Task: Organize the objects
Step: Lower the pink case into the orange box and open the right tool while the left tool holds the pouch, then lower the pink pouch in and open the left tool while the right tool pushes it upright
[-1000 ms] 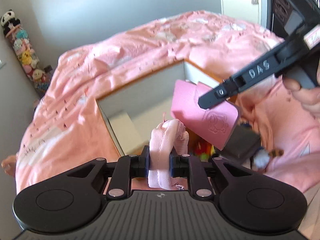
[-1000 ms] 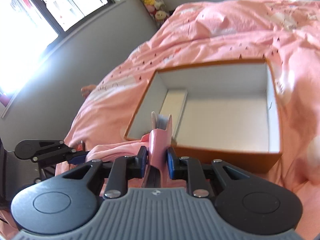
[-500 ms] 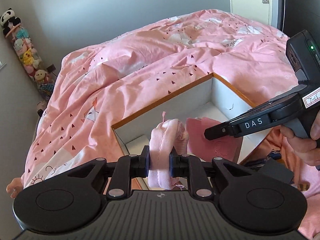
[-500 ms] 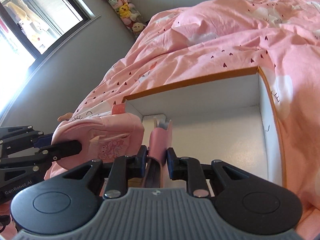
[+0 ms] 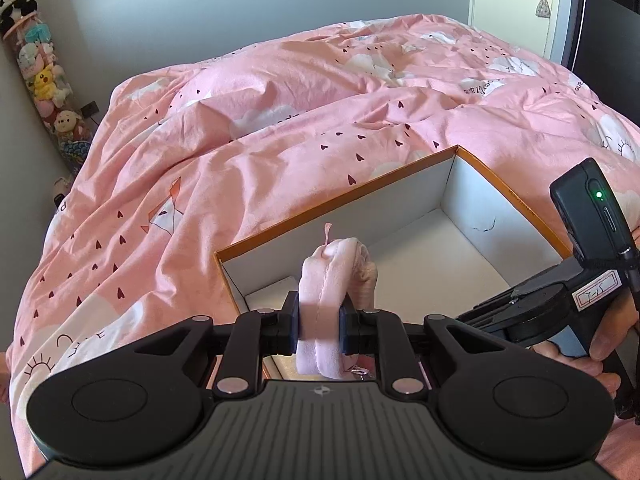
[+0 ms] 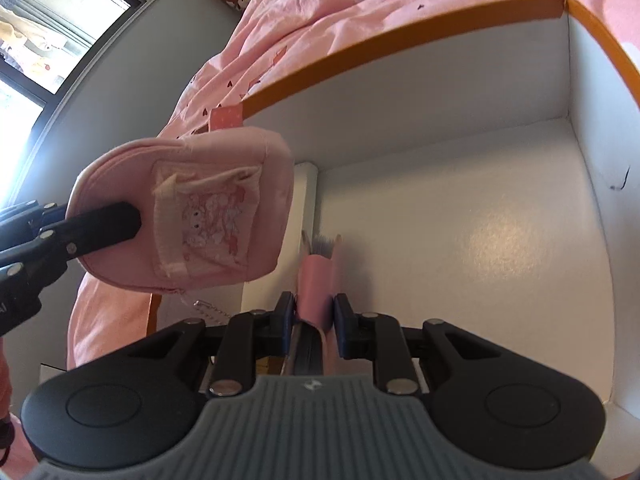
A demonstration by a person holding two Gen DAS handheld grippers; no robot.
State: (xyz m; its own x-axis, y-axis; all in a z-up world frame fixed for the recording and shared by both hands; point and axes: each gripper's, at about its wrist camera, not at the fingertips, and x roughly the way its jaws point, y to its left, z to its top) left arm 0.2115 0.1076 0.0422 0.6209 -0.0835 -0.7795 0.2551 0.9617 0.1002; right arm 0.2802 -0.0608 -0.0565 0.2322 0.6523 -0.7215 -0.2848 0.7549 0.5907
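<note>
Trouble, as I judge it, lies mostly in the crowding: my left gripper (image 5: 319, 330) is clamped on a soft pink pouch (image 6: 184, 216), and my right gripper (image 6: 311, 330) is clamped on a slim pink notebook (image 6: 318, 280) held edge-up, and both hang over the same near-left corner of the open white box with the orange rim (image 6: 400, 36). In the right wrist view the pouch sits just left of the notebook, above the box's left wall, so if I lower both together the pouch could snag that wall or knock the notebook askew. A small bead chain (image 6: 210, 307) dangles beneath the pouch and might catch on the rim. The pouch is limp fabric, pinched only near one end, so I expect it to flop on release rather than sit tidy. A low white insert (image 5: 272, 294) lies along the box's left wall, and the notebook could land on its edge and tip. Free room is generous to the right: the box floor looks bare out to the far wall. Around the box the pink duvet (image 5: 280, 120) is soft and rumpled, so a hard push on a wall could shift the box.
</note>
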